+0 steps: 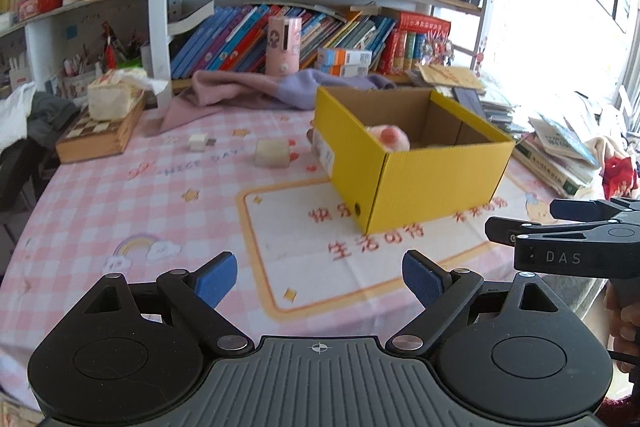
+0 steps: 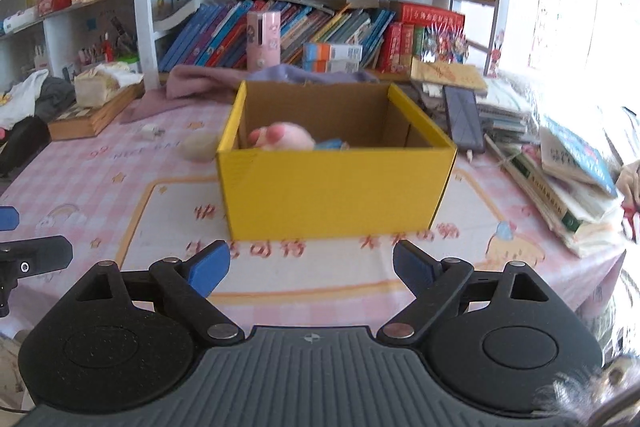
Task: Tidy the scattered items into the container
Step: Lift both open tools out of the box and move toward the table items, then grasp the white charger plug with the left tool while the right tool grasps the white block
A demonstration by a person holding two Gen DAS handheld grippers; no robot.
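A yellow cardboard box (image 1: 424, 183) (image 2: 336, 191) stands open on the pink checked tablecloth. Inside it lies a pink plush toy (image 1: 390, 138) (image 2: 282, 138), with something blue (image 2: 330, 145) beside it. Left of the box a cream block (image 1: 273, 154) (image 2: 199, 147) rests on the cloth, and a small white cube (image 1: 199, 142) (image 2: 152, 131) lies farther left. My left gripper (image 1: 318, 281) is open and empty, short of the box. My right gripper (image 2: 311, 267) is open and empty, just in front of the box's near wall; its black body (image 1: 576, 239) shows at the right edge of the left wrist view.
A wooden chess box (image 1: 98, 135) with a tissue pack on it sits at the left. A purple cloth (image 1: 256, 93) lies behind the box. Stacked books (image 2: 568, 183) and a dark phone (image 2: 464, 119) crowd the right side. Bookshelves fill the back.
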